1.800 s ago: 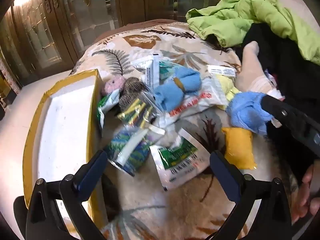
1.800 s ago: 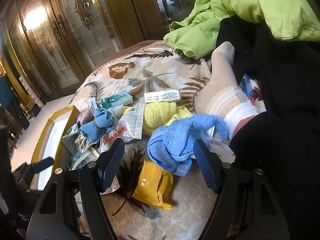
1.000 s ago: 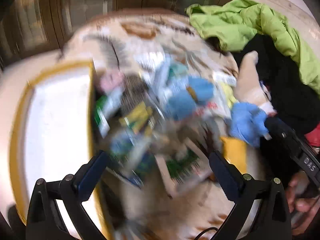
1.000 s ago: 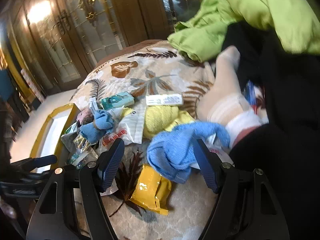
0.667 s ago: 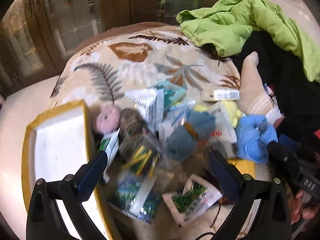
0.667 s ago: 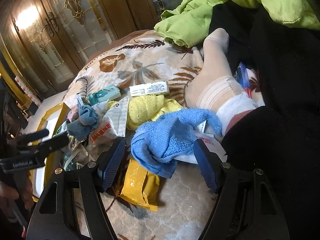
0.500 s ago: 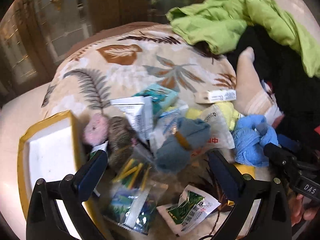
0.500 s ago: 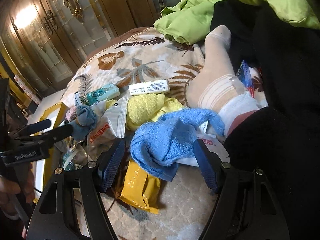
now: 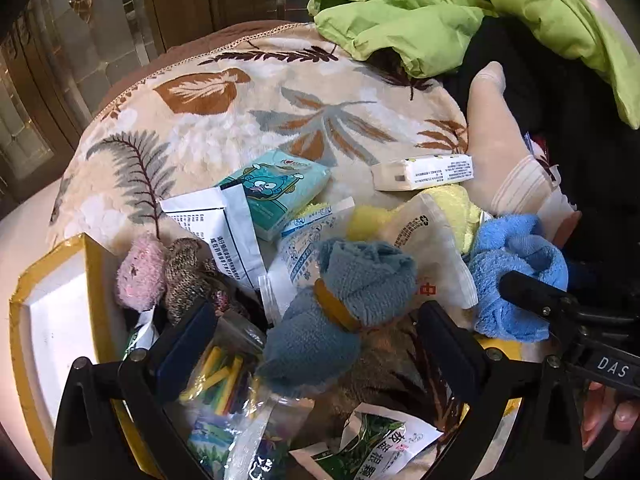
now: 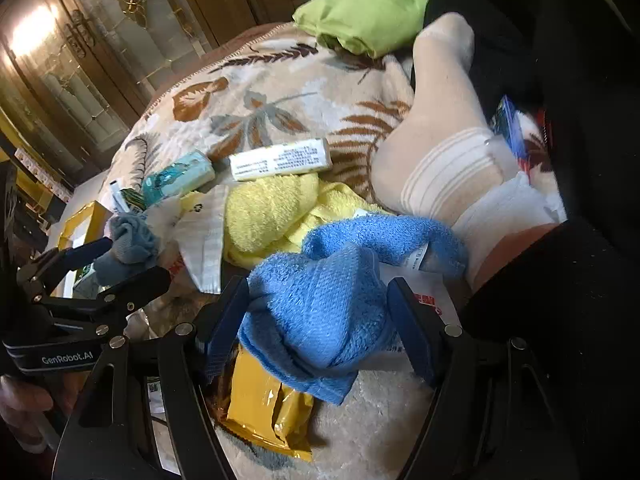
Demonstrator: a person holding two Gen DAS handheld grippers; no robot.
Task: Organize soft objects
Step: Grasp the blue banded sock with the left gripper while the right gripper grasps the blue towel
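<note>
Blue towel [image 10: 320, 300] between right gripper [image 10: 320, 320] fingers

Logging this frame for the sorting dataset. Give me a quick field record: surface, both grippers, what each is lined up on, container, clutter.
surface: leaf-print blanket
left gripper: open, around the grey-blue rolled towel
right gripper: open, around the bright blue towel
container: yellow-rimmed white tray, at the blanket's left edge
other soft items: yellow towel, pink plush, white sock
clutter: yellow packet, white box, teal tissue pack
</note>
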